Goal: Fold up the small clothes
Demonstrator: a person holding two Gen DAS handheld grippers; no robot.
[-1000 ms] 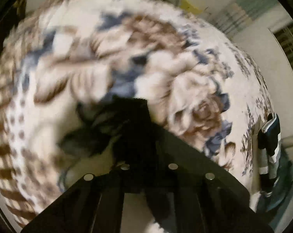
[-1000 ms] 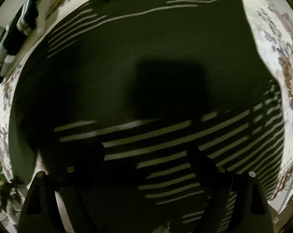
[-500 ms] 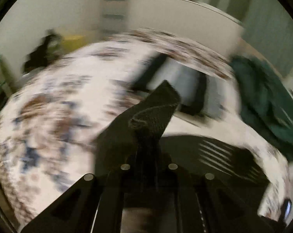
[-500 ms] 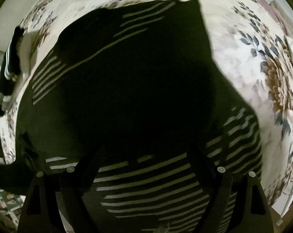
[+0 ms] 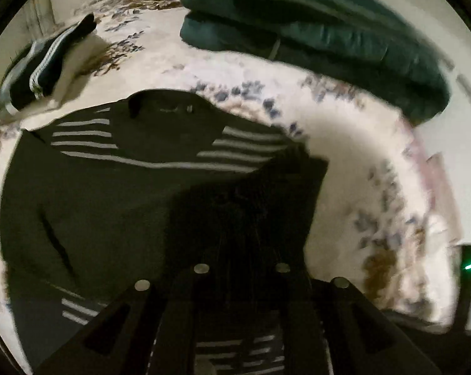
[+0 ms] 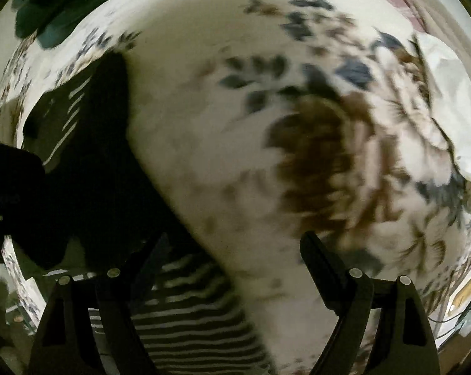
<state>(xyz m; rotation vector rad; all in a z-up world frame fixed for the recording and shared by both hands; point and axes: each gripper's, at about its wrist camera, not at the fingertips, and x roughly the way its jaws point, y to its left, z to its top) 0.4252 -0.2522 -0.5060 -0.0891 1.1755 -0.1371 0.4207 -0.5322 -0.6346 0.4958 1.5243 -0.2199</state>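
A dark shirt with white stripes [image 5: 110,181] lies spread on the floral bedspread [image 5: 360,162]. My left gripper [image 5: 244,218] is shut on a dark fold of the shirt's edge and holds it over the shirt's right side; the fabric hides the fingertips. In the right wrist view the same shirt [image 6: 88,168] lies at the left, with its striped part [image 6: 191,322] under the left finger. My right gripper [image 6: 232,250] is open and empty, above the shirt's edge and the bedspread [image 6: 235,125].
A folded dark striped garment [image 5: 44,68] lies at the back left. A dark green quilt [image 5: 313,28] is piled at the back of the bed. A white cloth [image 6: 454,93] lies at the right.
My left gripper has swung round with the shirt fold in it, from over the bare bedspread to over the shirt. My right gripper has moved right, off the shirt's middle to its edge.
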